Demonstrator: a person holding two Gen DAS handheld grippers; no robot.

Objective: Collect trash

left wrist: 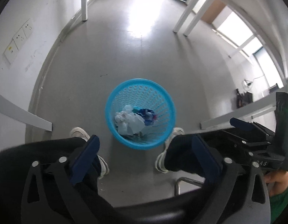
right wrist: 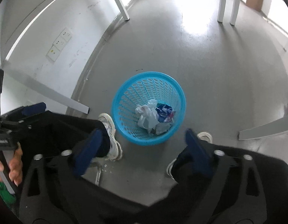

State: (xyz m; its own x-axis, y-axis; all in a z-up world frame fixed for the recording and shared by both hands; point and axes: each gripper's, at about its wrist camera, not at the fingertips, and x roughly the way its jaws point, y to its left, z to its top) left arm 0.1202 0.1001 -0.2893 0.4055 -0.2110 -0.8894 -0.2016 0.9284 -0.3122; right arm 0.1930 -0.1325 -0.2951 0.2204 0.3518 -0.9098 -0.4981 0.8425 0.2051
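A blue perforated trash basket [left wrist: 162, 93] stands on the grey floor between the person's feet; it also shows in the right wrist view [right wrist: 132, 93]. Inside it lie crumpled white tissue and clear plastic [left wrist: 129, 121] and a blue wrapper [left wrist: 148, 114]; the same trash shows in the right wrist view [right wrist: 149, 117]. My left gripper [left wrist: 144, 145] is open and empty, held high above the basket. My right gripper [right wrist: 142, 140] is open and empty, also above the basket. The right gripper shows at the right edge of the left wrist view [left wrist: 252, 134].
The person's white shoes [left wrist: 80, 133] [right wrist: 111, 128] stand either side of the basket. White table legs [left wrist: 84, 1] [right wrist: 221, 3] stand farther off. A wall with sockets [left wrist: 22, 35] runs along the left. A metal chair frame [left wrist: 178, 183] is below.
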